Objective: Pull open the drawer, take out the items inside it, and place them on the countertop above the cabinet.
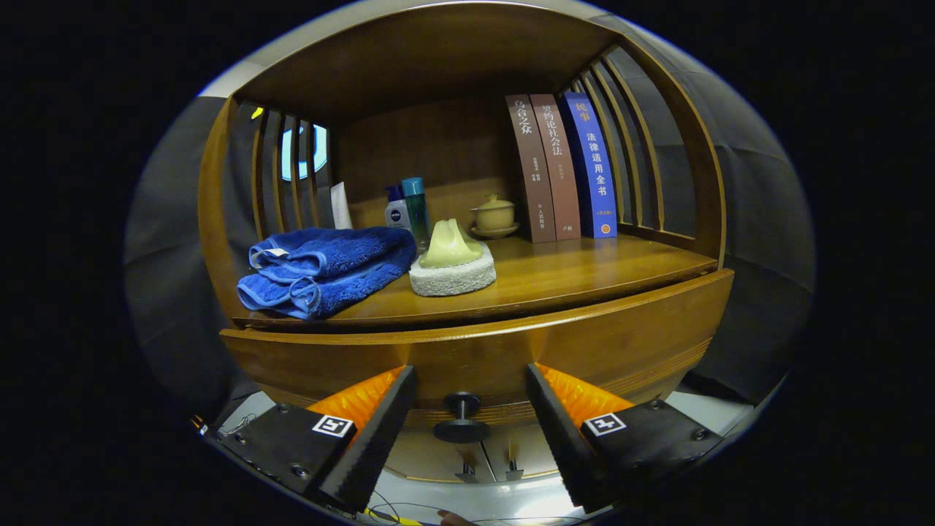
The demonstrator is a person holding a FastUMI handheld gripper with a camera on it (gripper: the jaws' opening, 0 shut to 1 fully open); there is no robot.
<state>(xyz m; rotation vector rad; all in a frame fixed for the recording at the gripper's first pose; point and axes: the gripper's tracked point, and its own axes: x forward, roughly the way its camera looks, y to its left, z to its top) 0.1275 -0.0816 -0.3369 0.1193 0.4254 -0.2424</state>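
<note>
My gripper (467,394) sits low in front of a wooden cabinet (679,219), its two fingers (380,424) spread wide and holding nothing. Between them, and touched by neither, is the dark round knob (461,416) of the drawer (621,343). The drawer front is flush with the cabinet, so the drawer is shut and I cannot see what lies inside it.

Just above the drawer runs the countertop (606,270), a wooden shelf with a solid back, slatted sides and a wooden top overhead.

At the countertop's front left corner lies a folded blue towel (321,267), its folds facing me. Just right of it, near the middle of the front edge, is a white sponge (453,277) with a pale green, peaked object on top (449,245); towel and sponge are touching or nearly so, I cannot tell which.

Behind the towel and sponge, toward the back, stand two bottles (407,208) side by side, one white with a dark cap, one taller and teal. A white card (340,206) leans near the back left corner.

Toward the back at the middle is a small pale lidded cup on a saucer (494,215). Just right of it three books (561,168) stand upright, two brown and one blue, near the right slats.

Below the drawer is a pale floor (511,504) with thin cables.
</note>
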